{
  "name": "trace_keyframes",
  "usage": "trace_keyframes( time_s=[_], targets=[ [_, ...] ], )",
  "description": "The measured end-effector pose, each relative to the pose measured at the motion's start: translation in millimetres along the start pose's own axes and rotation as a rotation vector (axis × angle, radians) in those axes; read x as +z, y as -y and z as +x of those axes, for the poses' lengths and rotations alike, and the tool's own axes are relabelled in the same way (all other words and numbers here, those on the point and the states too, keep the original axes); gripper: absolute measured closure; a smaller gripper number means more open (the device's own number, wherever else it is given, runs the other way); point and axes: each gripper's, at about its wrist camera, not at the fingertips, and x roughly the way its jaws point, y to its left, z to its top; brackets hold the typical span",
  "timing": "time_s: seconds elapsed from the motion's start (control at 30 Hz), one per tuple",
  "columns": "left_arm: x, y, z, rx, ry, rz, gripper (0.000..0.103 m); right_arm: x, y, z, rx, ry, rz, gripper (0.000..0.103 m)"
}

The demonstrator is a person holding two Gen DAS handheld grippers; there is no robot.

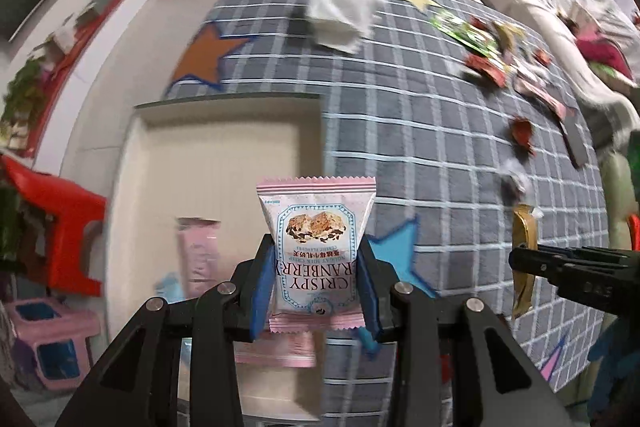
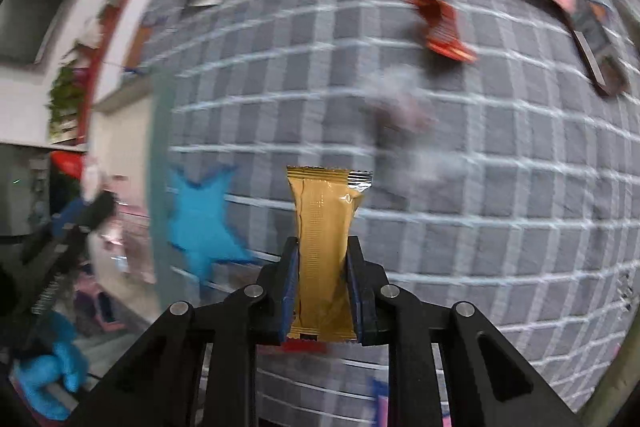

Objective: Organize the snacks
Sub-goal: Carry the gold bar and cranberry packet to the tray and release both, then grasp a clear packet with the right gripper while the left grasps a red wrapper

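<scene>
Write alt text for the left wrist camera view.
The left gripper clamps a pink cranberry nougat packet above a cream tray on a grey checked cloth. More pink packets lie in the tray.

A grey checked quilt [image 1: 420,147] with star patches carries a cream tray [image 1: 224,163], a white cloth [image 1: 340,11] and scattered snack packets [image 1: 488,63].

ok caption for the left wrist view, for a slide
Left tongs grip a pink cranberry nougat crisp packet above a cream tray.

both wrist views steep down, sharing checked mat [image 1: 440,155] [image 2: 480,187]
</scene>
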Motion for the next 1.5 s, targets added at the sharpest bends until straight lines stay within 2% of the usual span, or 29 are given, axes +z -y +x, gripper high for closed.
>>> trace_keyframes(
  time_s=[0.13, 0.43, 0.53, 0.57, 0.6, 0.63, 0.67, 0.7, 0.73, 0.83, 1.0, 1.17, 1.27, 1.4, 1.47, 1.5],
  targets=[
    [-0.4, -35.0, 2.7, 0.041, -0.003, -0.056, 0.062, 20.9, -48.7, 5.6, 0.079, -0.008, -0.062, 0.079],
    [-21.6, -84.2, 17.1, 0.087, -0.068, -0.142, 0.061, 14.6, -141.7, 46.7, 0.177, -0.050, -0.186, 0.079],
    [-29.0, -87.8, 22.5, 0.100, -0.094, -0.131, 0.055, 15.5, -161.7, 66.3, 0.165, -0.083, -0.209, 0.079],
    [-31.2, -87.0, 23.8, 0.102, -0.101, -0.122, 0.048, 15.0, -163.1, 69.7, 0.156, -0.094, -0.213, 0.078],
    [-32.3, -85.9, 24.4, 0.105, -0.105, -0.116, 0.039, 14.7, -164.3, 72.0, 0.145, -0.102, -0.216, 0.074],
    [-33.6, -84.7, 24.8, 0.106, -0.106, -0.110, 0.036, 14.1, -163.9, 73.1, 0.134, -0.107, -0.219, 0.050],
    [-34.3, -82.6, 24.6, 0.100, -0.101, -0.103, 0.033, 13.7, -161.6, 72.7, 0.119, -0.102, -0.221, 0.017],
    [-33.6, -80.1, 24.0, 0.094, -0.098, -0.095, 0.032, 13.3, -157.8, 69.5, 0.102, -0.084, -0.218, 0.009],
    [-32.0, -77.1, 23.3, 0.088, -0.096, -0.084, 0.032, 12.7, -150.8, 63.0, 0.085, -0.061, -0.215, 0.008],
    [-26.7, -63.2, 19.6, 0.062, -0.082, -0.043, 0.031, 12.4, -122.7, 48.5, 0.012, -0.028, -0.212, 0.008],
    [-24.1, -28.7, 10.0, 0.014, -0.045, 0.070, 0.031, 14.2, -42.4, 35.3, -0.173, 0.003, -0.118, 0.008],
    [-38.3, 24.9, 4.1, -0.115, -0.042, 0.244, 0.027, 25.2, 23.3, 30.4, -0.283, 0.009, -0.023, 0.008],
    [-52.4, 55.0, 3.9, -0.170, -0.065, 0.334, 0.025, 31.1, 38.9, 37.1, -0.302, -0.005, -0.022, 0.008],
    [-69.7, 95.3, 6.8, -0.223, -0.089, 0.445, 0.024, 36.5, 37.7, 47.3, -0.304, -0.012, -0.064, 0.010],
    [-78.8, 114.6, 11.9, -0.227, -0.092, 0.507, 0.024, 39.0, 36.3, 55.2, -0.303, -0.023, -0.074, 0.025],
    [-82.0, 121.3, 14.4, -0.226, -0.096, 0.527, 0.024, 40.1, 36.5, 59.2, -0.304, -0.032, -0.071, 0.026]
  ],
)
